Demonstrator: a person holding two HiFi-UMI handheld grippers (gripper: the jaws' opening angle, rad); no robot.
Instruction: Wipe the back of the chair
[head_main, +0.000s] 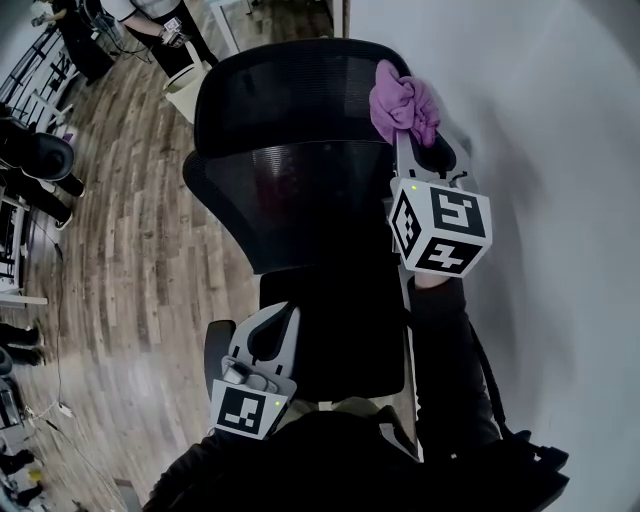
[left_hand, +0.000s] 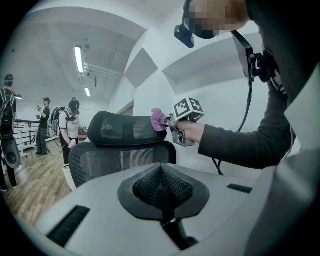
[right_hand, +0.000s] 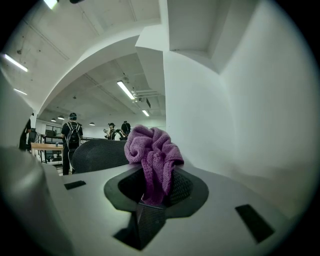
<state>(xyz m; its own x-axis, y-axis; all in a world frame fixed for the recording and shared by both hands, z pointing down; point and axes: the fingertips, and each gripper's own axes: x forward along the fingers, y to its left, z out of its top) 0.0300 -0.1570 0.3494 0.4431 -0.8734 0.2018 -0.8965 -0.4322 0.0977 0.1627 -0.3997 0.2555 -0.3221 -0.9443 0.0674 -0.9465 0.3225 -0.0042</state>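
The right gripper (right_hand: 152, 196) has its jaws clamped on a purple cloth (right_hand: 153, 150). A narrow fold is pinched between the ribbed pads, and the rest is bunched in a loose crumple above them. From the head view, that crumple presses against the top right corner of the headrest (head_main: 300, 90) of a black mesh office chair (head_main: 310, 250). The cloth touches the curved upper edge, not the lower backrest (head_main: 300, 205). A hand (left_hand: 193, 132) in a dark sleeve (left_hand: 235, 145) grips the tool just behind its marker cube (head_main: 441, 226), which sits beside the right edge of the chair back.

The left gripper (left_hand: 162, 192) has its jaws pressed together with nothing between them. It is held low, close to the person's body and behind the bottom of the backrest (its own marker cube (head_main: 245, 408) faces up at the head camera). It points toward the rear of the chair without touching it, well apart from the cloth.

A plain pale wall (head_main: 550, 150) rises just to the right of the chair. A wood floor (head_main: 130, 250) spreads away to the left. Several people (left_hand: 62, 125) wearing backpack rigs stand far off in the room, beyond the chair, under long ceiling lights (left_hand: 79, 59).
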